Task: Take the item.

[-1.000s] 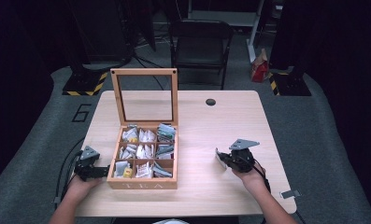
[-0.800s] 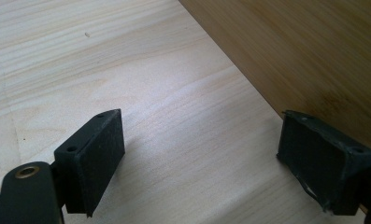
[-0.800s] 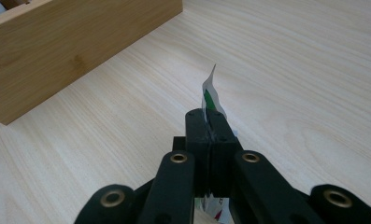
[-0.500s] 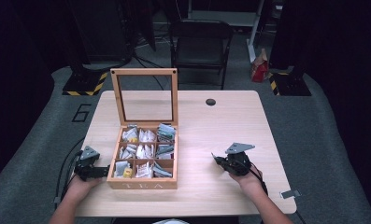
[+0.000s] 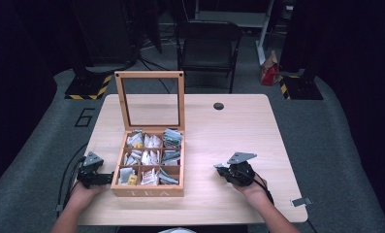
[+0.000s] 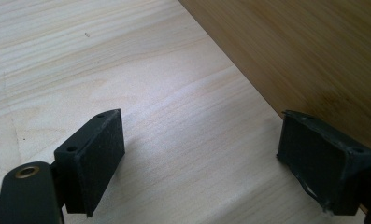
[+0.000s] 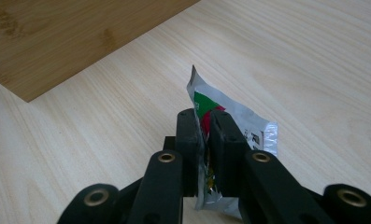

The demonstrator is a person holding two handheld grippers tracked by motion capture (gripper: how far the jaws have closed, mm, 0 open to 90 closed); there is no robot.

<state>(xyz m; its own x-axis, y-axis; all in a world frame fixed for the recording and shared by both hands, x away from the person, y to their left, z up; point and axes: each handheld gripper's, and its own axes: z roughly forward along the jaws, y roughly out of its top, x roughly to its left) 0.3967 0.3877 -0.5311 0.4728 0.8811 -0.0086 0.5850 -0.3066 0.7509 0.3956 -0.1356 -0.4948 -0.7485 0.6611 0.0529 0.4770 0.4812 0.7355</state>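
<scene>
Right gripper [image 5: 224, 170] shifted left, fingers easing around silver packet [image 7: 230, 126]; left gripper [image 6: 202, 154] wide, empty beside "TEA" box [image 5: 149, 192].

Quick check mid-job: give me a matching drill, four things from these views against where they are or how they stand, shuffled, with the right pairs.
Things:
1. tea box lid
2. tea packet
3. left gripper
4. folding chair

States or places:
A. on the floor beyond the table's far edge
B. jaws wide apart, nothing between them, beside the box wall
C. standing upright, open
D. between the right gripper's jaws, low over the table

Pairs: 1-C, 2-D, 3-B, 4-A
</scene>
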